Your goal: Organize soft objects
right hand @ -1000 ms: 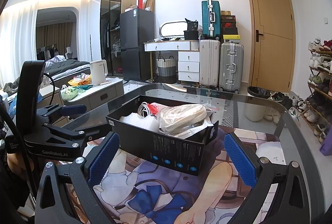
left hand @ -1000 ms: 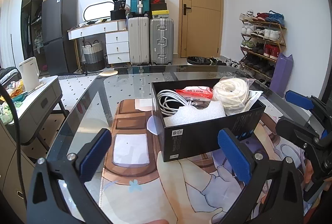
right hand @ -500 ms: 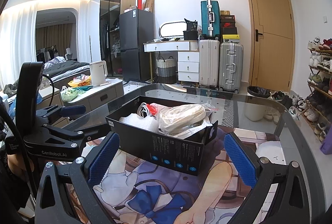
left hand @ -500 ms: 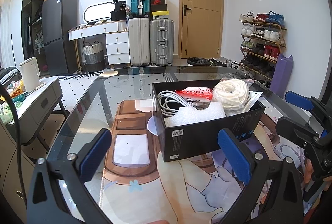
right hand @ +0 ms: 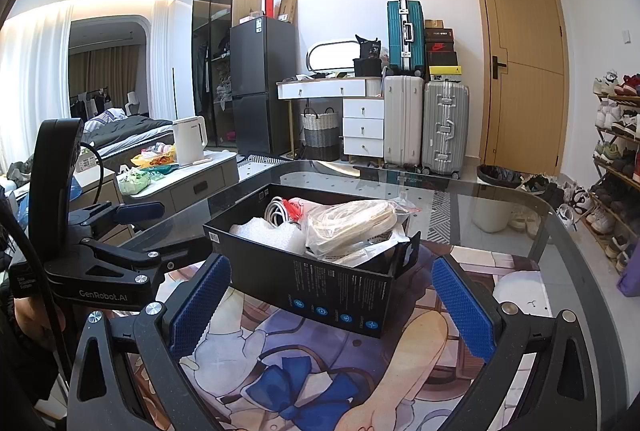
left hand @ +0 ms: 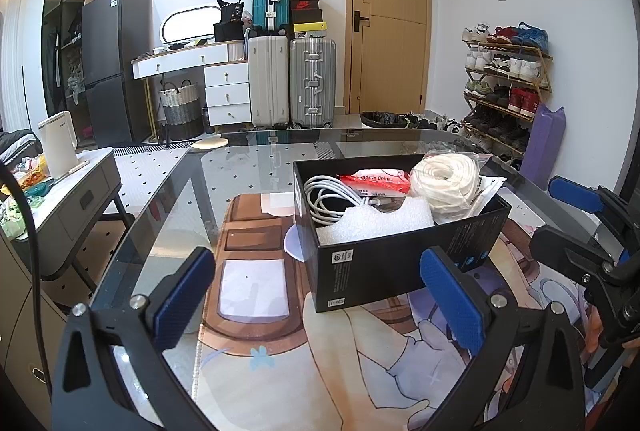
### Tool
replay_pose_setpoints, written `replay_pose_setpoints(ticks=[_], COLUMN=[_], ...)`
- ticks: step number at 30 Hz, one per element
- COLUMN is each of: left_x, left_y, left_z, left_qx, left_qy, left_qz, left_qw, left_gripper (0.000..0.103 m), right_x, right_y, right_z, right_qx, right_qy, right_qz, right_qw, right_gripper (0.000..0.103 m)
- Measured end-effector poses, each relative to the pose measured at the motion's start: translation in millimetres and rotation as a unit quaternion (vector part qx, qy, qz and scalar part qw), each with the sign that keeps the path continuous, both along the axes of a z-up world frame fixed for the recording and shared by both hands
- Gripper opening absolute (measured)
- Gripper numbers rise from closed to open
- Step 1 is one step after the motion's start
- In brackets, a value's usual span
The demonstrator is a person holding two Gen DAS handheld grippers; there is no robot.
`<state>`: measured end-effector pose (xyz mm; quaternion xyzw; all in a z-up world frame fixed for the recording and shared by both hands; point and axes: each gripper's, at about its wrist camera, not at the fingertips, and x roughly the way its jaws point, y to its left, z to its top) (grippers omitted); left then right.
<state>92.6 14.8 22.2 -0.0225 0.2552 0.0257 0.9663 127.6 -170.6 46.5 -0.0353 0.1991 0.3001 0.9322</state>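
A black cardboard box (left hand: 384,263) (right hand: 332,291) stands on a glass table with a printed mat. In it lie a white foam sheet (left hand: 376,225) (right hand: 264,233), a coiled white cable (left hand: 324,193) (right hand: 276,209), a red and white packet (left hand: 376,179) and a bagged coil of white rope (left hand: 446,177) (right hand: 352,223). My left gripper (left hand: 320,295) is open and empty, in front of the box's left corner. My right gripper (right hand: 332,307) is open and empty, in front of the box's long side. Each gripper shows at the edge of the other's view.
The glass table's far edge (left hand: 340,133) curves ahead. A grey side table (left hand: 68,191) with a white kettle (left hand: 60,143) stands to the left. Suitcases (left hand: 288,79), a drawer unit, a door and a shoe rack (left hand: 504,91) line the far walls.
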Motion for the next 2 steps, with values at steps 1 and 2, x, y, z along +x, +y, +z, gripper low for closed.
replay_pose_setpoints(ticks=[1, 2], left_x=[0.4, 0.9], left_y=[0.1, 0.2], left_z=[-0.1, 0.1], left_qx=[0.001, 0.002], left_qy=[0.000, 0.002], left_qz=[0.001, 0.003], left_qw=[1.0000, 1.0000], left_gripper=[0.103, 0.103], right_x=[0.2, 0.1], right_y=[0.4, 0.1], right_z=[0.2, 0.3], right_qx=[0.000, 0.000], right_qy=[0.001, 0.000], right_qz=[0.000, 0.001], right_qw=[1.000, 1.000], right_gripper=[0.102, 0.102])
